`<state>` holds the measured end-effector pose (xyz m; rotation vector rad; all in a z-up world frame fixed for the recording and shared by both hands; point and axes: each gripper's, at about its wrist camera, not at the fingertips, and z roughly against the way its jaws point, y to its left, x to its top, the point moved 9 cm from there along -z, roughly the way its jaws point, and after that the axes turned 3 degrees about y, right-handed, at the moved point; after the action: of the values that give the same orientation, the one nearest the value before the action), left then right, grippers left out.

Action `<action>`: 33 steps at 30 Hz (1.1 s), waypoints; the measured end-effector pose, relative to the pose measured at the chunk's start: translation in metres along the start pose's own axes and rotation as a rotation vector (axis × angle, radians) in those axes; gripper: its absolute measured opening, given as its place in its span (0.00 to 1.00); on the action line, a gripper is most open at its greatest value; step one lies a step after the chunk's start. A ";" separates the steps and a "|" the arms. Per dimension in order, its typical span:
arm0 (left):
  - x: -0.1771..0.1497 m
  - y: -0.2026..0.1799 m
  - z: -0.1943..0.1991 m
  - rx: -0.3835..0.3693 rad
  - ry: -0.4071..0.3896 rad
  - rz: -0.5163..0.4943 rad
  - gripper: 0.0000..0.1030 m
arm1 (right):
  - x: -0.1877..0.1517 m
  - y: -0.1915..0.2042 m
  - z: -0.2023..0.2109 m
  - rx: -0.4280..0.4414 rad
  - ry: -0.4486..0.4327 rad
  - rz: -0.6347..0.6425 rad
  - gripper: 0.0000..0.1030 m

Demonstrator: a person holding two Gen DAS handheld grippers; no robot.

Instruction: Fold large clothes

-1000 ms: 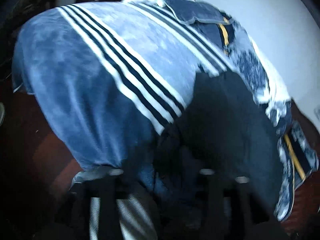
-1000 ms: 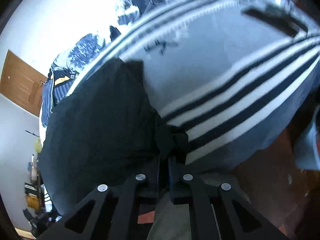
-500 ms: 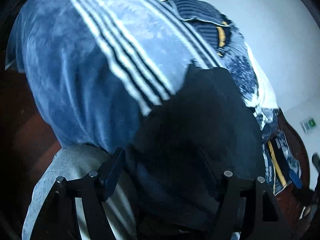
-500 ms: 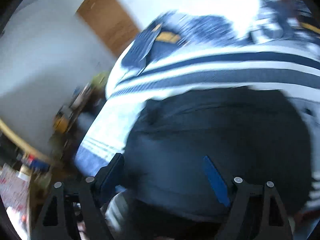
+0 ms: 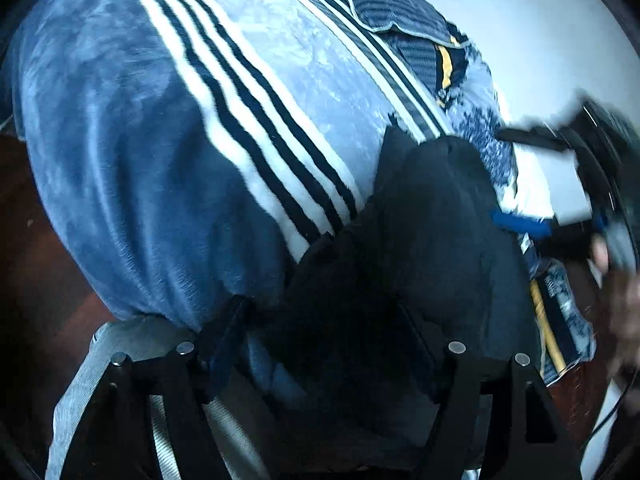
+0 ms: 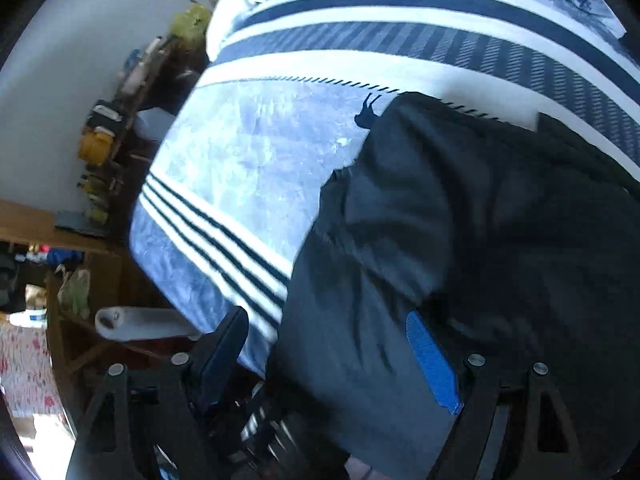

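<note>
A dark navy garment (image 5: 416,248) lies folded on a bed covered by a blue blanket with white and black stripes (image 5: 168,128). It also shows in the right wrist view (image 6: 480,240), on the same blanket (image 6: 256,152). My left gripper (image 5: 320,312) is open, its fingers spread over the garment's near edge. My right gripper (image 6: 332,320) is open too, one blue pad (image 6: 428,364) over the dark cloth. The right gripper also shows blurred at the right of the left wrist view (image 5: 568,200).
A patterned blue, white and yellow cloth (image 5: 480,92) lies at the far side of the bed. A cluttered wooden shelf (image 6: 100,140) and a white roll (image 6: 140,322) stand left of the bed. Dark wooden floor (image 5: 36,280) runs along the bed's near edge.
Both grippers were shut on the garment a second ago and have since opened. The right gripper swung round to the garment's side and now shows in the left wrist view.
</note>
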<state>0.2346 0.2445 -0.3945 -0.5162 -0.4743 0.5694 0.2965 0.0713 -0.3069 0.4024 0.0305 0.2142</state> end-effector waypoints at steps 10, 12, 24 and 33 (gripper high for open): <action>0.008 0.025 0.004 -0.148 0.021 0.132 0.26 | 0.030 0.004 -0.085 -0.277 0.202 0.068 0.82; 0.006 0.030 0.004 -0.168 0.027 0.172 0.26 | 0.030 0.001 -0.092 -0.298 0.218 0.067 0.82; 0.007 -0.002 0.027 -0.075 0.001 -0.031 0.72 | 0.023 0.002 -0.077 -0.189 0.222 0.032 0.81; 0.002 0.004 0.011 0.022 0.071 -0.058 0.11 | 0.019 -0.009 -0.064 -0.187 0.255 0.018 0.80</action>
<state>0.2283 0.2521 -0.3884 -0.4984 -0.4136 0.4980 0.3119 0.0915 -0.3691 0.1869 0.2560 0.2828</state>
